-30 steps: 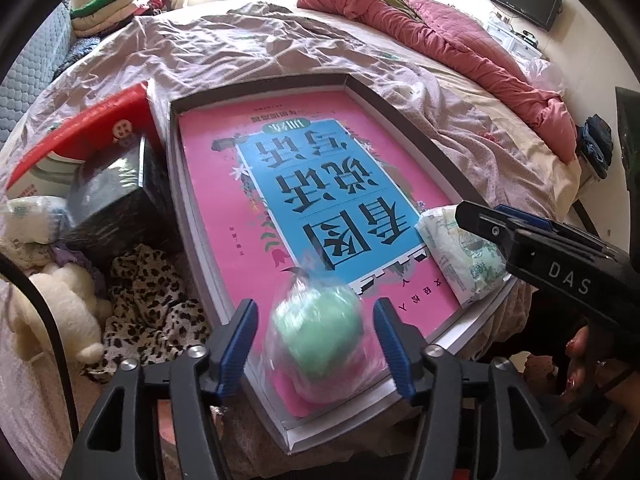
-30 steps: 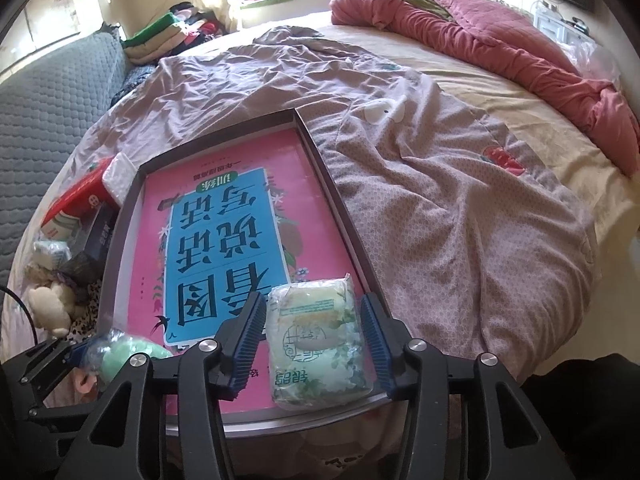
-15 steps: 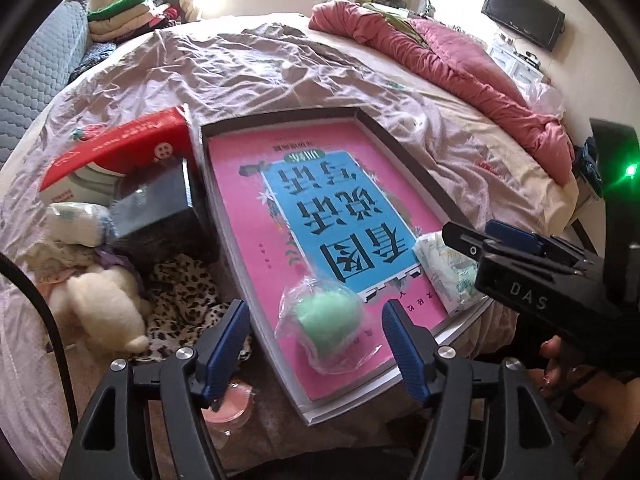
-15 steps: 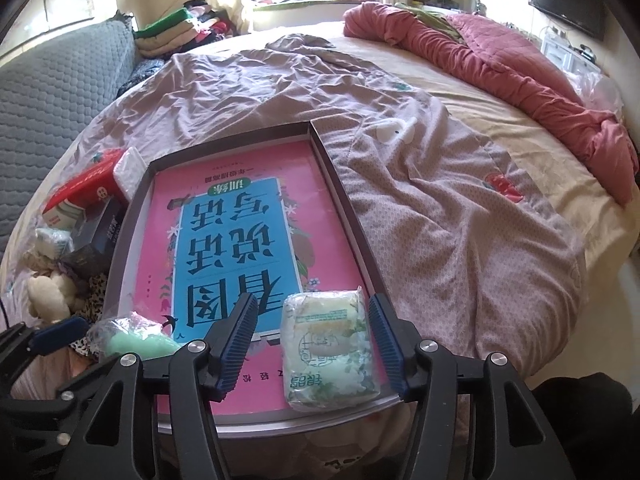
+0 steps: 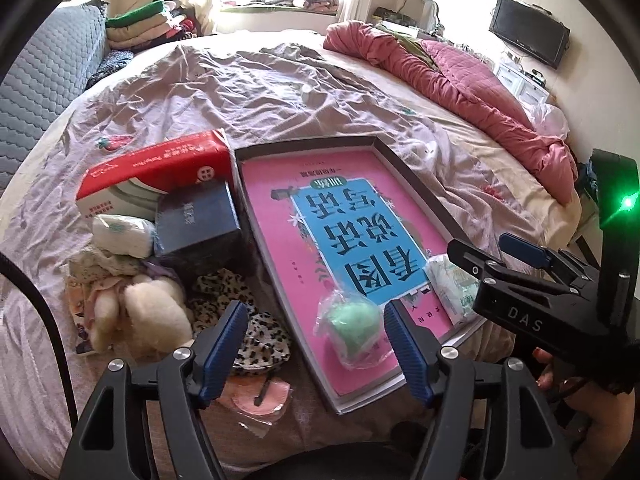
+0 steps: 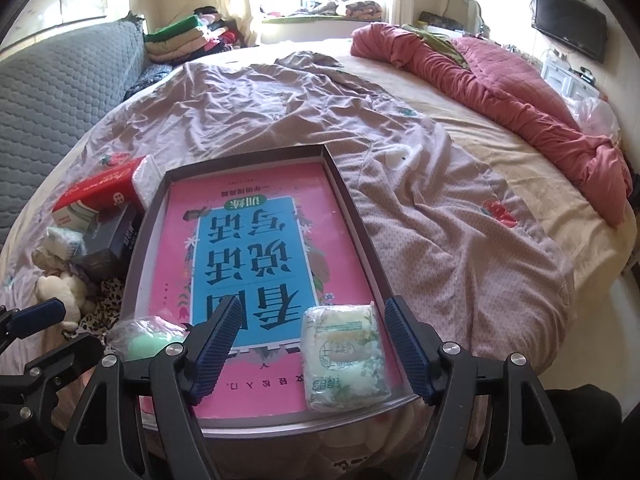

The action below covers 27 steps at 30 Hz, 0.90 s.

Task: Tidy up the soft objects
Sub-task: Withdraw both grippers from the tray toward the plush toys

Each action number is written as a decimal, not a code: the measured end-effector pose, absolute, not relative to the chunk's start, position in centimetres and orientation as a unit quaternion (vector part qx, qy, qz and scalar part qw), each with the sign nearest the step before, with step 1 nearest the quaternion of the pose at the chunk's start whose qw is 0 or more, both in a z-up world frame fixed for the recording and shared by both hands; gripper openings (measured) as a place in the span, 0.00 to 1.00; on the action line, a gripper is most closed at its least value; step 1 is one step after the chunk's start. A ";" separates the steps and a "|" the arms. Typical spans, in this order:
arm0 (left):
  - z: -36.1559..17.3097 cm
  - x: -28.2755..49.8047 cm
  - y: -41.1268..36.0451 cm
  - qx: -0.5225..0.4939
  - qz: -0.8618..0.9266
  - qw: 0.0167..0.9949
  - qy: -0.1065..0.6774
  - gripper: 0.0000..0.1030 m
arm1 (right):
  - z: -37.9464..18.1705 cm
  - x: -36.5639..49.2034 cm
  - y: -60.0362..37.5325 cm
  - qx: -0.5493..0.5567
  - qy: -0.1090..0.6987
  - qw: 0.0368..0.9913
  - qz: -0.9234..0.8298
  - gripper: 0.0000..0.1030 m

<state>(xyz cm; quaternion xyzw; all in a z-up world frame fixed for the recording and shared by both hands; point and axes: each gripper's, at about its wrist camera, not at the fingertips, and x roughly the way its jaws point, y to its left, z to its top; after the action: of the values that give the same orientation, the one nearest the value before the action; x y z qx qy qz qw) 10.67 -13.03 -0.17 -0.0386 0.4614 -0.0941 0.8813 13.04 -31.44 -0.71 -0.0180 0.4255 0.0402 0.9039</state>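
A rumpled mauve sheet covers the bed (image 5: 280, 92), pink quilt (image 5: 460, 80) heaped at the far side. Left view: the shallow tray (image 5: 416, 196) with its pink liner sits on the bed, and the green ball in a clear bag (image 5: 352, 330) lies at its near end. The left gripper (image 5: 312, 344) hovers with fingers spread, nothing pinched, the ball off toward the right finger. A plush toy (image 5: 152, 316), leopard cloth (image 5: 256, 332) and red box (image 5: 156, 172) crowd the tray's left side. Right view: the right gripper (image 6: 312, 348) has jaws opening, the tissue pack (image 6: 344, 356) lying free between them in the tray's near right corner, touched by neither finger
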 end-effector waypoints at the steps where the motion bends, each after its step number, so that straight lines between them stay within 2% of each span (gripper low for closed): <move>1: -0.1 10.6 -12.9 -0.039 -0.093 0.882 0.460 0.69 | -0.6 13.0 -31.3 -0.018 0.424 0.905 0.042 0.73; 8: 0.3 10.2 -11.5 -0.043 -0.087 0.886 0.454 0.73 | 0.0 12.5 -29.9 -0.031 0.412 0.909 0.054 0.74; 27: 1.7 9.6 -6.9 -0.047 -0.043 0.896 0.439 0.74 | 2.7 11.6 -26.5 -0.022 0.378 0.920 0.095 0.78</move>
<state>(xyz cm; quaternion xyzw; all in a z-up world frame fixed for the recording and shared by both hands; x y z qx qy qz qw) 9.60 -6.85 1.74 -0.0470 0.4391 -0.0425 0.8962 11.64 -26.54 2.71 -0.0224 0.3784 0.0949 0.9205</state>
